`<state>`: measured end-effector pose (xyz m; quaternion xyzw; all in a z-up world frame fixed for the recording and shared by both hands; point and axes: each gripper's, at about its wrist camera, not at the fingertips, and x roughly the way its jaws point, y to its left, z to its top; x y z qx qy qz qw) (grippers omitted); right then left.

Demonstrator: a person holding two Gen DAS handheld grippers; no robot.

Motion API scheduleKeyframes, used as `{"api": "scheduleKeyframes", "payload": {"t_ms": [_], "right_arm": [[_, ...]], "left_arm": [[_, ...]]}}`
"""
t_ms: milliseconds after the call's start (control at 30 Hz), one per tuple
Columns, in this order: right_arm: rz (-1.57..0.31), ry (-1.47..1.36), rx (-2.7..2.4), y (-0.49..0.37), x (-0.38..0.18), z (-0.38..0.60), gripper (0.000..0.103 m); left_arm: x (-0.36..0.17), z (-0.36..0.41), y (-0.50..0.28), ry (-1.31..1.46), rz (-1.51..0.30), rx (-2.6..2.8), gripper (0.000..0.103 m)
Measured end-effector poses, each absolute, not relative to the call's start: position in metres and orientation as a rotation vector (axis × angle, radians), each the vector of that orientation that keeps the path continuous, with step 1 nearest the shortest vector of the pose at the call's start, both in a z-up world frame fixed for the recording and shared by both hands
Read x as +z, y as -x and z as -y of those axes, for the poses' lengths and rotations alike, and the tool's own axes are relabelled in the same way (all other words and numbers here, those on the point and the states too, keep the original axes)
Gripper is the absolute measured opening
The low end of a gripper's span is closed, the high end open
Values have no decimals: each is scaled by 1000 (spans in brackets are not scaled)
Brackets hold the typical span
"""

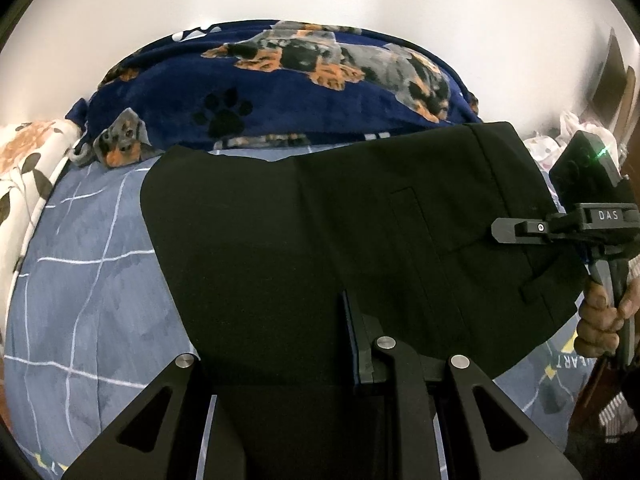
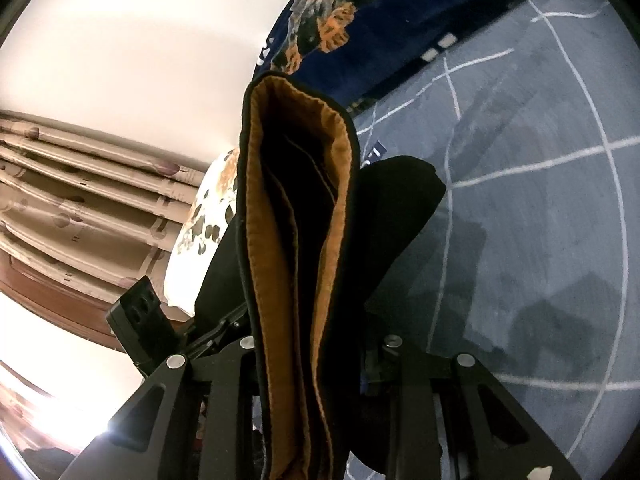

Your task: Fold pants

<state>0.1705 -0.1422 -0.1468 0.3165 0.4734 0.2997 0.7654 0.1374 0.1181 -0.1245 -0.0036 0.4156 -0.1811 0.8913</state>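
Left wrist view shows the black pants (image 1: 360, 220) held up over the blue checked bed sheet (image 1: 88, 280), stretched between both grippers, with the dog-print blanket (image 1: 300, 92) bunched along the bed's far edge. To fold well, I judge both ends should travel level and taut, then lower together so edges meet squarely on the sheet. The left gripper (image 1: 352, 360) points steeply down, jaws narrow and pinching the fabric's near edge. The right gripper (image 1: 516, 230), gripped by a hand (image 1: 600, 320), clamps the waistband end; its own view shows tan lining (image 2: 276, 280) between narrow jaws.
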Motion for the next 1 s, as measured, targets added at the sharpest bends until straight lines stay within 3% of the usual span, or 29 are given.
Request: {"api": "scheduleKeyframes", "payload": {"t_ms": [1000], "right_arm": [[-1001, -668, 654, -252, -151, 134, 24]], "left_arm": [[-145, -143, -228, 45, -855, -329, 20]]}}
